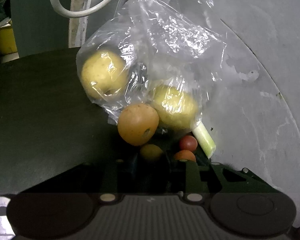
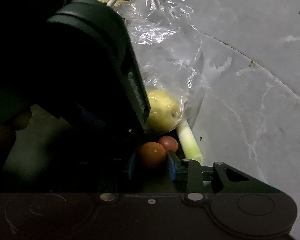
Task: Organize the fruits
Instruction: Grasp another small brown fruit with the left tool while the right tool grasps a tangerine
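A clear plastic bag is seen in the upper centre of the left wrist view, with two yellow apples held inside it, one at centre left and one lower, at centre. Just outside the bag's lower edge an orange fruit is found, and below it a small yellow fruit, a small red fruit and a small orange fruit are crowded near the bottom centre, beside a pale green stalk.

In the right wrist view, the right claw is seen with its blue pads set on either side of the small orange fruit; they appear closed against it, so the fruit is judged to be gripped. The left claw is too dark to read: whether it is parted or closed cannot be told.

The sorting is judged to be only partly done: two apples are bagged, while the loose fruits on the dark counter remain to be placed.
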Action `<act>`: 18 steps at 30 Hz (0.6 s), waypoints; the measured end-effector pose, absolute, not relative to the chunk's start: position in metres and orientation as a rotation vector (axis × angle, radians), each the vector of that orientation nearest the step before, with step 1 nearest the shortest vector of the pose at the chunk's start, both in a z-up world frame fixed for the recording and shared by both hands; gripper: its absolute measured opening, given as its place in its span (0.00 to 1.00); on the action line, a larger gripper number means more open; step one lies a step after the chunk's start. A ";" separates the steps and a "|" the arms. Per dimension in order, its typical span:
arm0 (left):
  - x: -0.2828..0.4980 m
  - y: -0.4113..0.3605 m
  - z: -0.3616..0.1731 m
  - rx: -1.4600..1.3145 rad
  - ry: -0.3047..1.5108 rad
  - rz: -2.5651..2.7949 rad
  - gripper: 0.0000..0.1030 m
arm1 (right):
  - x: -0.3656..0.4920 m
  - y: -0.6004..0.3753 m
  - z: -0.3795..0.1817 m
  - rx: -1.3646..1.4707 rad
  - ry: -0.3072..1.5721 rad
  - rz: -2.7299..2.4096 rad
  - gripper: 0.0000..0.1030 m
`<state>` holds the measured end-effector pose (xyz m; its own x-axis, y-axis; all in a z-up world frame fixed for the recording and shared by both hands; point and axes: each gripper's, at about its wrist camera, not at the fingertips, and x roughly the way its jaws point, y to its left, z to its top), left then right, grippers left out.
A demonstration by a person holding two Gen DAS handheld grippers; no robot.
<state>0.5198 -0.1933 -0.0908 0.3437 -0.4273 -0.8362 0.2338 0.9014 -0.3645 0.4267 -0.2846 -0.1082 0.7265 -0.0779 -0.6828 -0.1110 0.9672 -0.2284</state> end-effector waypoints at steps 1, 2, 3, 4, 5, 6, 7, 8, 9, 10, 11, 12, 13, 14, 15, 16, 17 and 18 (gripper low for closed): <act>0.520 -0.193 -0.091 -0.192 1.143 -0.432 0.29 | 0.427 -0.285 -0.108 -0.261 0.761 0.018 0.33; 0.518 -0.192 -0.090 -0.192 1.143 -0.432 0.29 | 0.426 -0.285 -0.108 -0.260 0.762 0.017 0.33; 0.517 -0.191 -0.090 -0.191 1.142 -0.433 0.29 | 0.425 -0.285 -0.107 -0.258 0.765 0.016 0.33; 0.515 -0.190 -0.089 -0.190 1.140 -0.434 0.29 | 0.424 -0.285 -0.107 -0.256 0.767 0.015 0.33; 0.513 -0.189 -0.087 -0.189 1.137 -0.434 0.29 | 0.422 -0.285 -0.107 -0.255 0.769 0.014 0.33; 0.511 -0.187 -0.086 -0.189 1.135 -0.434 0.29 | 0.421 -0.284 -0.106 -0.254 0.772 0.012 0.33; 0.511 -0.186 -0.085 -0.189 1.133 -0.433 0.29 | 0.419 -0.284 -0.106 -0.253 0.774 0.012 0.33; 0.509 -0.184 -0.083 -0.189 1.130 -0.432 0.29 | 0.418 -0.284 -0.105 -0.252 0.776 0.012 0.33; 0.506 -0.182 -0.080 -0.188 1.126 -0.431 0.29 | 0.416 -0.283 -0.105 -0.251 0.776 0.013 0.32; 0.505 -0.180 -0.078 -0.188 1.123 -0.430 0.29 | 0.414 -0.282 -0.104 -0.252 0.776 0.014 0.32; 0.503 -0.178 -0.076 -0.187 1.120 -0.429 0.29 | 0.412 -0.281 -0.103 -0.254 0.774 0.015 0.32; 0.500 -0.175 -0.073 -0.188 1.116 -0.427 0.29 | 0.410 -0.279 -0.101 -0.255 0.772 0.016 0.32; 0.497 -0.173 -0.071 -0.188 1.114 -0.426 0.29 | 0.406 -0.278 -0.100 -0.254 0.771 0.016 0.32; 0.495 -0.171 -0.068 -0.188 1.111 -0.425 0.29 | 0.404 -0.277 -0.098 -0.254 0.769 0.016 0.32; 0.493 -0.168 -0.066 -0.188 1.108 -0.424 0.29 | 0.402 -0.275 -0.096 -0.254 0.766 0.017 0.32; 0.491 -0.165 -0.064 -0.189 1.105 -0.422 0.29 | 0.399 -0.272 -0.094 -0.255 0.763 0.018 0.32; 0.489 -0.163 -0.061 -0.190 1.102 -0.422 0.29 | 0.396 -0.269 -0.091 -0.256 0.759 0.020 0.32; 0.486 -0.159 -0.059 -0.191 1.098 -0.420 0.29 | 0.393 -0.266 -0.088 -0.257 0.754 0.022 0.32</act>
<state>0.4863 -0.1592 -0.0586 0.3866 -0.4204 -0.8208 0.2341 0.9056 -0.3536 0.3930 -0.2661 -0.0877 0.7300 -0.0724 -0.6796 -0.1112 0.9685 -0.2226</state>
